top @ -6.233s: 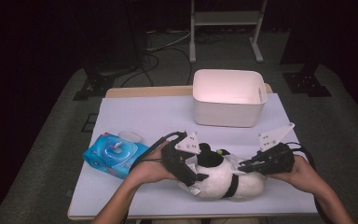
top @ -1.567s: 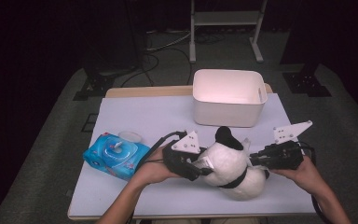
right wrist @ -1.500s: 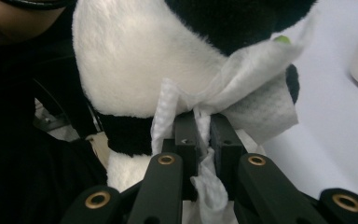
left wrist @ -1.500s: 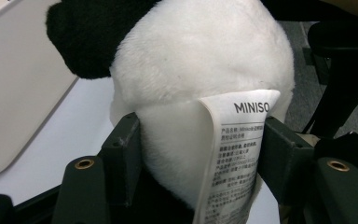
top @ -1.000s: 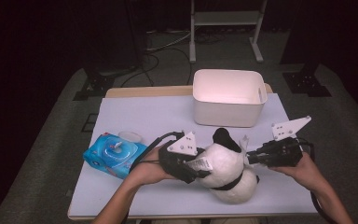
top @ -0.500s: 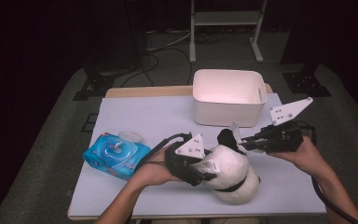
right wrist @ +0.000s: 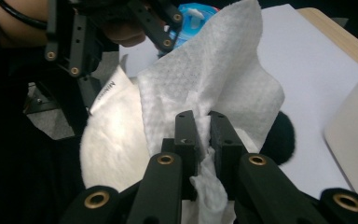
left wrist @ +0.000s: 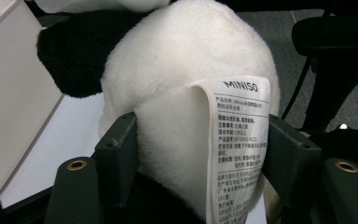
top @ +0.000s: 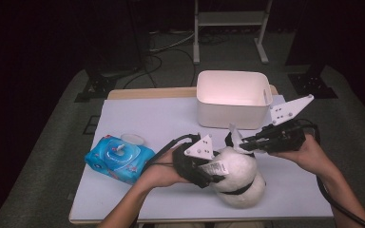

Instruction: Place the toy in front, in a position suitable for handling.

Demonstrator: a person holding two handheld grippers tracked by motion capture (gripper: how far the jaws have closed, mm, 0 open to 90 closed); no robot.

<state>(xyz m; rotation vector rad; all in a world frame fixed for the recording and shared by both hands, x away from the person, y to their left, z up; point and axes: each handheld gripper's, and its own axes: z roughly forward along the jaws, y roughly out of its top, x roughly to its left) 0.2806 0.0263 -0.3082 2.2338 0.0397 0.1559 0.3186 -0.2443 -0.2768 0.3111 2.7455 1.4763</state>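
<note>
Both grippers work at the near edge of the tabletop (top: 138,118), over a plush panda (top: 240,178) that lies there on its side. Compared with the frame six seconds back, when the toy lay flat between two low hands, the panda is now tipped up, and the right gripper (top: 240,141) has risen from beside it to above its head, toward the white bin (top: 233,99) at the far edge. That bin and the blue wipes pack (top: 119,159) near the left edge sit where they did.

Largest first: the panda's white body fills the space between the left gripper's (left wrist: 200,154) jaws, which are spread partway and press into the fur on either side; a printed label (left wrist: 235,140) hangs off the toy just by the right-hand jaw. The right gripper's jaws are pressed nearly together, pinching a crumpled white wipe (right wrist: 214,88) whose free part fans out above the panda's black ear (right wrist: 279,135).
</note>
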